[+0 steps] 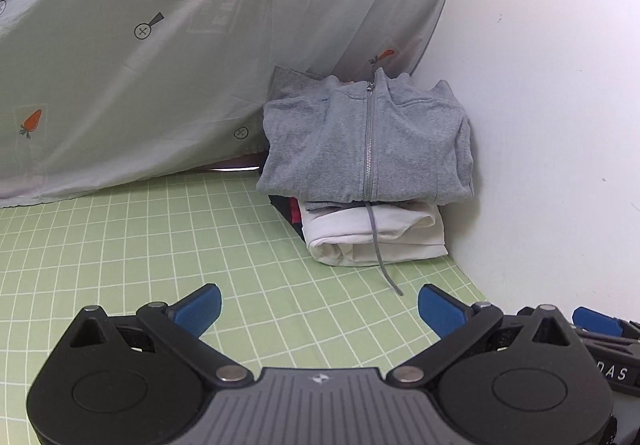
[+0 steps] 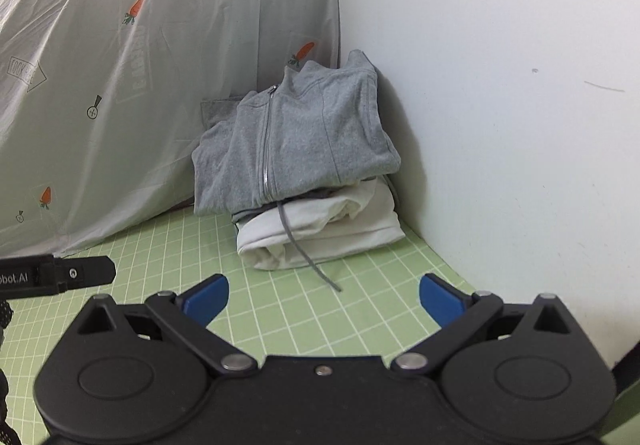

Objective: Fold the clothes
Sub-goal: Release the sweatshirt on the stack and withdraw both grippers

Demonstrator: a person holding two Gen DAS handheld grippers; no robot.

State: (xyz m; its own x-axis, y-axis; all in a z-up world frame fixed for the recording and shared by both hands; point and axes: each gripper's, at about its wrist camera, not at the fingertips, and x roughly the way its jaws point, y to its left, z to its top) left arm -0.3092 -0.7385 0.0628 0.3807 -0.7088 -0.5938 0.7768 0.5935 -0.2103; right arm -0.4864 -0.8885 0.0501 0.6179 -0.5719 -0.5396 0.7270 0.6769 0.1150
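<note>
No box, basket or other container shows in either view; the clothes sit straight on the green grid-patterned sheet (image 1: 160,245), stacked in the corner where the white wall (image 1: 540,85) meets a hanging pale sheet printed with carrots (image 1: 140,65). The stack is topped by a folded grey zip-up jacket (image 1: 360,141), lying front-up with its zipper closed and running down the middle, its collar standing against the hanging sheet and its edges overhanging what lies beneath. Under it lies a folded white garment (image 1: 380,237), thicker and rolled at its near edge, and at the left side of the stack a dark piece with a red stripe (image 1: 290,211) peeks out between the layers. A thin grey drawstring (image 1: 380,257) trails from under the jacket's hem, down over the white garment and onto the green sheet, its end lying loose on the grid. Behind the jacket's left shoulder a flat grey piece of cloth leans on the hanging sheet. The left gripper (image 1: 320,311) hovers over the green sheet short of the stack, its blue-padded jaws spread wide with nothing between them. The right gripper (image 2: 324,299) is just beside it, likewise spread wide and holding nothing, the drawstring's tip lying just ahead of its fingers without touching them.
</note>
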